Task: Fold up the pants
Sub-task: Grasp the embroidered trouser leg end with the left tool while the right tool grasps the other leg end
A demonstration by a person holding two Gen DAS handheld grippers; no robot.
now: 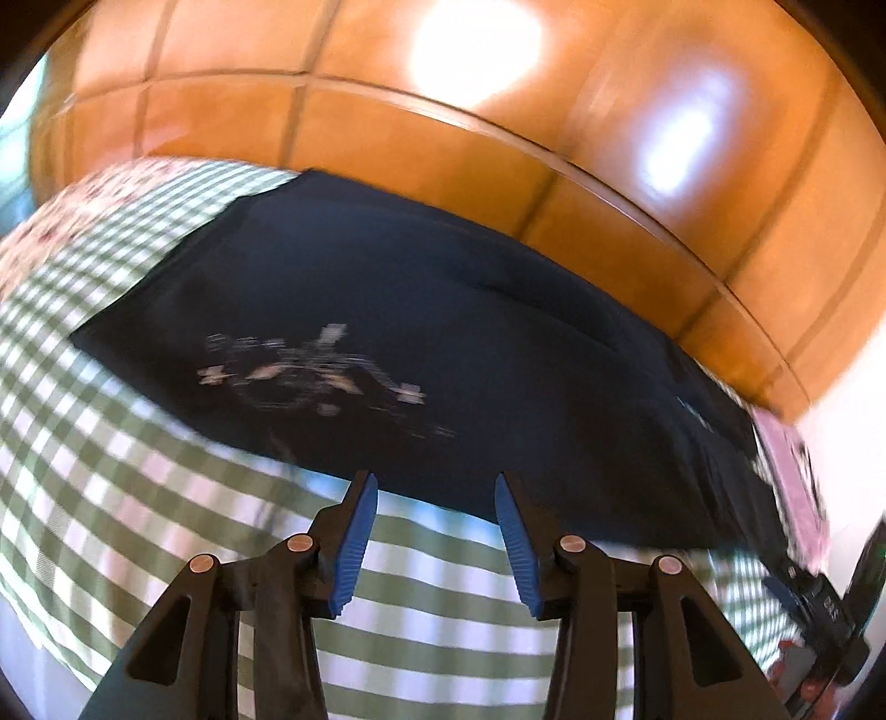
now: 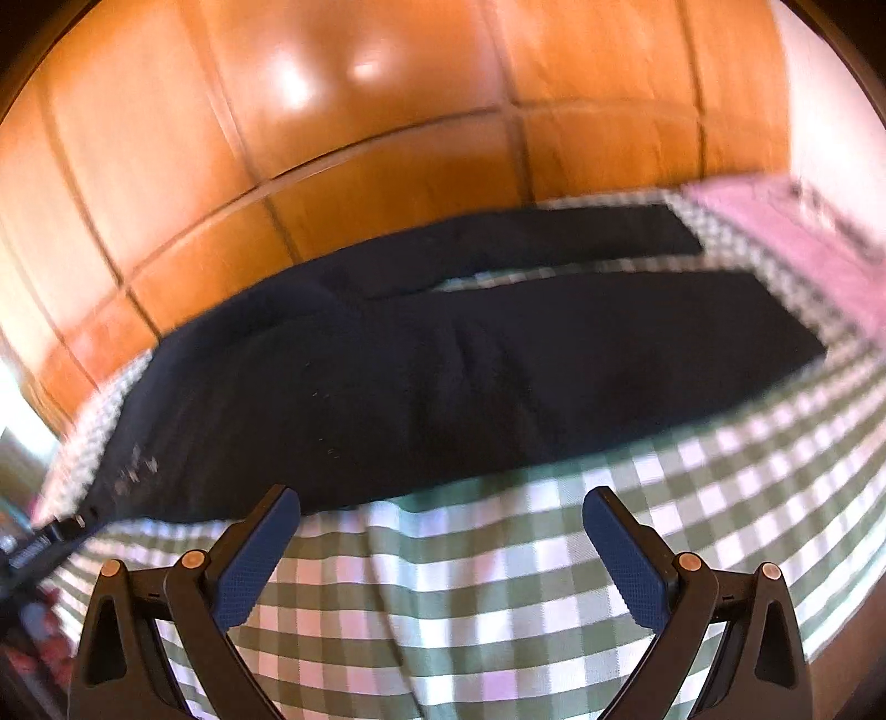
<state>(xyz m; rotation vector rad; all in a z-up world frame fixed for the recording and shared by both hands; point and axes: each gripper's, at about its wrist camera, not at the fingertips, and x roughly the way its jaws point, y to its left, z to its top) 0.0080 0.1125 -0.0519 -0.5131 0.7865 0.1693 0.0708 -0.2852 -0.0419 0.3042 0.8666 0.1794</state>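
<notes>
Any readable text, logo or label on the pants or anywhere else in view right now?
Nothing legible.
White print on the dark pants: motion-blurred, unreadable.
Small pale marks near the pants' edge: too blurred to read.
Pink cloth with dark marks: blurred, unreadable.
Green checked cloth: no text.

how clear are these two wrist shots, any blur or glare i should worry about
Left wrist view: motion blur smears the white print on the dark pants, and two glare patches blow out the wooden panelling. Right wrist view: the pants and checked cloth are soft, with smaller highlights on the wood. Both show strong fisheye bending and dark corners.
</notes>
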